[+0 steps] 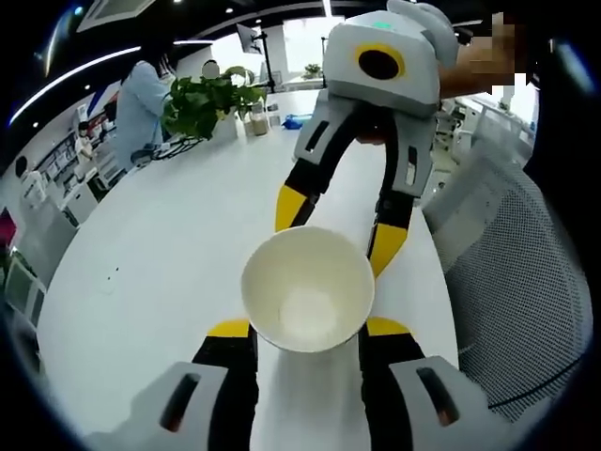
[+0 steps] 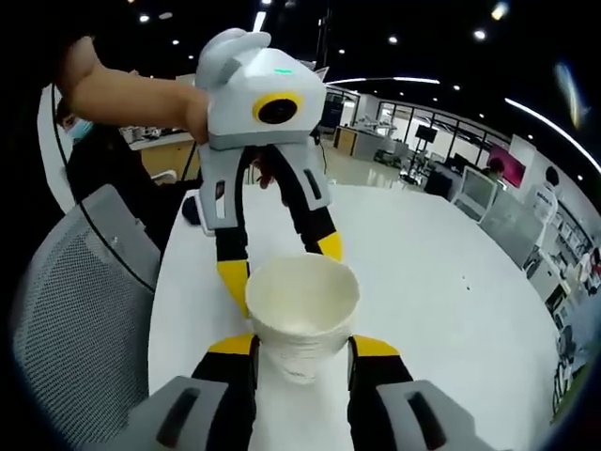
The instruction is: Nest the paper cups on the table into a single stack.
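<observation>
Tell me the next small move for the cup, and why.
Probably open one gripper and draw it back: the paper cup sits between the left gripper fingers and the right gripper fingers at once. No second cup is visible, so stacking needs one gripper freed.

White grippers (image 1: 343,240), black arms, yellow-tipped jaws.

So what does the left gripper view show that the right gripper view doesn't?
Left gripper view's extras: the white inside of the paper cup, looking straight into it, plus a leafy plant and a person in a pale coat at the far end of the table. Right gripper view's extras: the cup's outer side, with ridges low down, and distant desks with screens. Shared: the cup sitting between the jaws of the left gripper and the right gripper, the white table, and a mesh chair.
</observation>
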The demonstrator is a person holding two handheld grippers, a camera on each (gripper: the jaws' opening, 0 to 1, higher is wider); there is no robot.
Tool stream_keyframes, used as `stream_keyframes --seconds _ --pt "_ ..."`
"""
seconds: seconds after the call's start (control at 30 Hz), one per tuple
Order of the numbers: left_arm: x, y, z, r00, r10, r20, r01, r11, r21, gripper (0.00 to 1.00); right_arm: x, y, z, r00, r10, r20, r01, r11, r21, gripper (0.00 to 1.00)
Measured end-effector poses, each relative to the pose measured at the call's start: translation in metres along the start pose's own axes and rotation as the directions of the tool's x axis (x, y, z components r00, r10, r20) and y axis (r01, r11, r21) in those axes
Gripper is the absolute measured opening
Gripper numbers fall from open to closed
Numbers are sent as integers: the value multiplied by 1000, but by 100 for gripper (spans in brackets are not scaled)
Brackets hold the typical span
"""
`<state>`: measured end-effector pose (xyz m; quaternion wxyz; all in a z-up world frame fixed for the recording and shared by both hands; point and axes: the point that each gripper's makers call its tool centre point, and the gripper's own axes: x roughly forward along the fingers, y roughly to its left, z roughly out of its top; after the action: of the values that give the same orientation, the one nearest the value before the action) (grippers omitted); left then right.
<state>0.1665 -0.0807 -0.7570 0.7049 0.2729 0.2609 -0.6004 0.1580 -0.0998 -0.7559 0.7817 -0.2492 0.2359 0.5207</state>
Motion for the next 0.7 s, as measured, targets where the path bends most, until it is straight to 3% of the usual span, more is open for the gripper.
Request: stream_keyframes --seconds 0.7 --pt "10 42 -2 999 19 -32 -20 998 -55 40 28 -44 -6 999 -29 -25 30 998 53 34"
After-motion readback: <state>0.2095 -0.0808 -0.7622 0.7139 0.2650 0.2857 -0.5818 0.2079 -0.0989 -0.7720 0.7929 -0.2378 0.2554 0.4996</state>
